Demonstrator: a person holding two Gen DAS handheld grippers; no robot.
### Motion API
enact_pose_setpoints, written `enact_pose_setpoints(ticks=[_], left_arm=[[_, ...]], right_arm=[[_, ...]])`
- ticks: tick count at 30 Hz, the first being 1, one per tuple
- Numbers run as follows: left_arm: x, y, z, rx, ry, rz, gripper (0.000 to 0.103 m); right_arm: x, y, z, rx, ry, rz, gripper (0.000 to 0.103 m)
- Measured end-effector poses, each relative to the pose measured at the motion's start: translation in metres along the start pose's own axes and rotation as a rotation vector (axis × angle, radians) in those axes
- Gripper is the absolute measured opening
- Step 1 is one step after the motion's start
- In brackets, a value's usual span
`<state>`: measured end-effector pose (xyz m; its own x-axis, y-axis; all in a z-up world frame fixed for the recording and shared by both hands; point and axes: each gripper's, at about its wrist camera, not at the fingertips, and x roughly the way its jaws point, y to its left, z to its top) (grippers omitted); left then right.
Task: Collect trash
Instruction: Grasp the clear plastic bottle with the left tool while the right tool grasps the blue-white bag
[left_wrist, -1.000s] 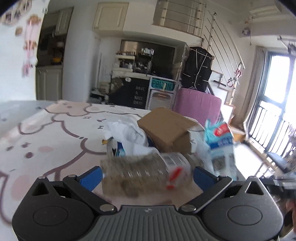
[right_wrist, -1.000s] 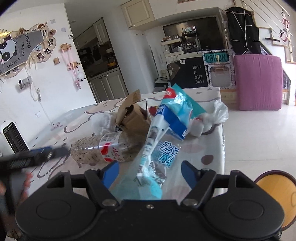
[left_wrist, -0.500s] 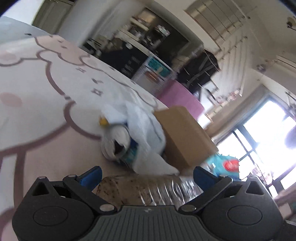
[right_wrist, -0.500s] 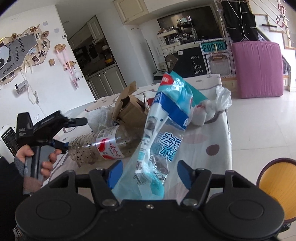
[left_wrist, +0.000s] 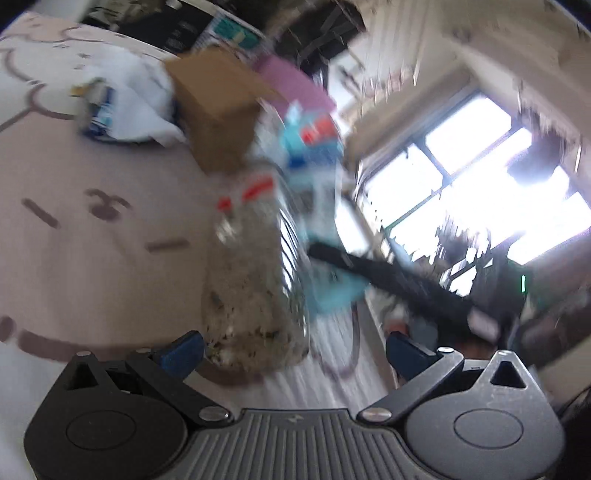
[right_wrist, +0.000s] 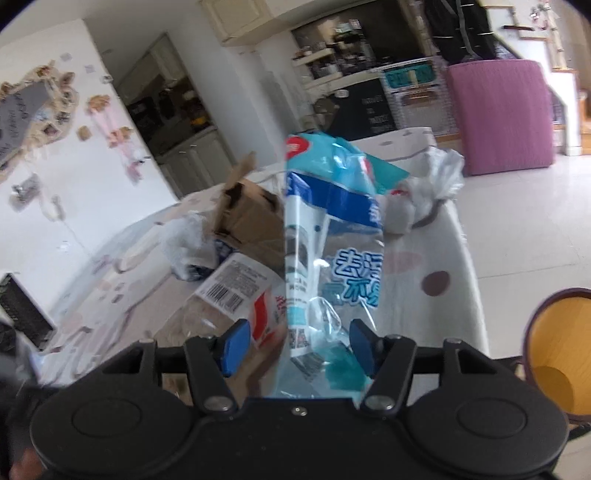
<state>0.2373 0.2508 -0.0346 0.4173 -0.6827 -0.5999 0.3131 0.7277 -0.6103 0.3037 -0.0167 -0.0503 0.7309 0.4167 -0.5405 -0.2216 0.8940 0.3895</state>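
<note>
Clear plastic bottle (left_wrist: 255, 273): lying on its side on the cartoon-print tablecloth (left_wrist: 92, 229), speckled residue inside, white label with red marks and a barcode (right_wrist: 236, 288). Base end between the blue pads (left_wrist: 183, 350) of the left gripper (left_wrist: 295, 347); fingers spread wide, right pad well clear of the bottle; contact at the left pad cannot be told through the motion blur.

Blue and clear plastic packaging bag (right_wrist: 325, 236): upright, crumpled, red logo at the top corner, white and blue Chinese lettering on the lower panel. Lower end between the blue pads (right_wrist: 234, 345) of the right gripper (right_wrist: 297, 345); fingers part-closed around it, actual pinch not confirmable, so state cannot be told.

Brown cardboard box (right_wrist: 251, 218): flaps open, on the cloth behind the bottle. White crumpled plastic bags (right_wrist: 432, 184) at the far table edge and beside the box (right_wrist: 184, 240).

Left wrist view only: bright window (left_wrist: 472, 184), black arm of the other gripper crossing at right (left_wrist: 388, 280), blue-printed wrapper under white plastic (left_wrist: 103, 110). Heavily blurred throughout.

Right wrist view only: yellow-seated stool (right_wrist: 557, 354) on the floor beside the table, purple upright block (right_wrist: 498, 114), kitchen cabinets, chalkboard counter, wall decorations at left.
</note>
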Motion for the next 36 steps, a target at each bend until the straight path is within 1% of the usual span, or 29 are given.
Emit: enact_pose_setpoints(ticks=[2, 4, 6, 8, 10, 11, 13, 14, 17, 18, 20, 23, 24, 25, 26, 30, 32, 36], left_arm=[[0.009, -0.016, 0.000, 0.067, 0.021, 0.070, 0.103], [0.012, -0.028, 0.004, 0.114, 0.009, 0.145, 0.103], [0.018, -0.039, 0.007, 0.168, -0.017, 0.251, 0.103], [0.024, -0.048, 0.015, 0.234, -0.036, 0.356, 0.103], [0.035, -0.054, 0.022, 0.282, -0.039, 0.434, 0.103], [0.038, -0.057, 0.025, 0.293, -0.032, 0.461, 0.103], [0.047, -0.061, 0.032, 0.313, -0.020, 0.495, 0.103], [0.051, -0.062, 0.034, 0.324, -0.016, 0.510, 0.102], [0.058, -0.066, 0.039, 0.349, -0.022, 0.556, 0.099], [0.056, -0.065, 0.037, 0.351, -0.025, 0.565, 0.097], [0.061, -0.063, 0.044, 0.345, -0.028, 0.588, 0.093], [0.065, -0.057, 0.051, 0.318, -0.046, 0.628, 0.084], [0.066, -0.054, 0.053, 0.296, -0.045, 0.635, 0.076], [0.065, -0.056, 0.049, 0.280, -0.044, 0.638, 0.071], [0.065, -0.056, 0.048, 0.269, -0.044, 0.643, 0.068], [0.065, -0.061, 0.040, 0.257, -0.071, 0.650, 0.066], [0.062, -0.064, 0.032, 0.227, -0.109, 0.640, 0.065], [0.054, -0.076, 0.005, 0.195, -0.176, 0.651, 0.064]], right_arm=[[0.004, 0.001, -0.003, 0.004, -0.004, -0.056, 0.062], [0.007, 0.000, -0.004, 0.009, -0.004, -0.097, 0.063], [0.012, -0.004, -0.005, 0.010, 0.013, -0.108, 0.064], [0.013, -0.007, -0.006, -0.002, 0.015, -0.092, 0.062], [0.010, -0.010, -0.008, -0.019, 0.022, -0.088, 0.053], [0.009, -0.011, -0.009, -0.027, 0.026, -0.088, 0.042], [0.005, -0.016, -0.010, -0.040, 0.037, -0.070, 0.040], [0.003, -0.018, -0.010, -0.047, 0.042, -0.060, 0.034], [-0.006, -0.023, -0.015, -0.084, 0.053, -0.038, 0.034], [-0.009, -0.024, -0.016, -0.091, 0.055, -0.032, 0.033], [-0.017, -0.027, -0.018, -0.106, 0.061, -0.022, 0.033], [-0.031, -0.033, -0.020, -0.120, 0.060, -0.014, 0.032], [-0.035, -0.035, -0.021, -0.123, 0.058, -0.013, 0.032], [-0.041, -0.037, -0.021, -0.125, 0.055, -0.013, 0.032], [-0.044, -0.039, -0.021, -0.127, 0.052, -0.013, 0.032], [-0.064, -0.046, -0.020, -0.132, 0.028, -0.010, 0.031], [-0.072, -0.046, -0.020, -0.137, 0.018, -0.010, 0.031], [-0.087, -0.049, -0.018, -0.141, -0.006, -0.005, 0.031]])
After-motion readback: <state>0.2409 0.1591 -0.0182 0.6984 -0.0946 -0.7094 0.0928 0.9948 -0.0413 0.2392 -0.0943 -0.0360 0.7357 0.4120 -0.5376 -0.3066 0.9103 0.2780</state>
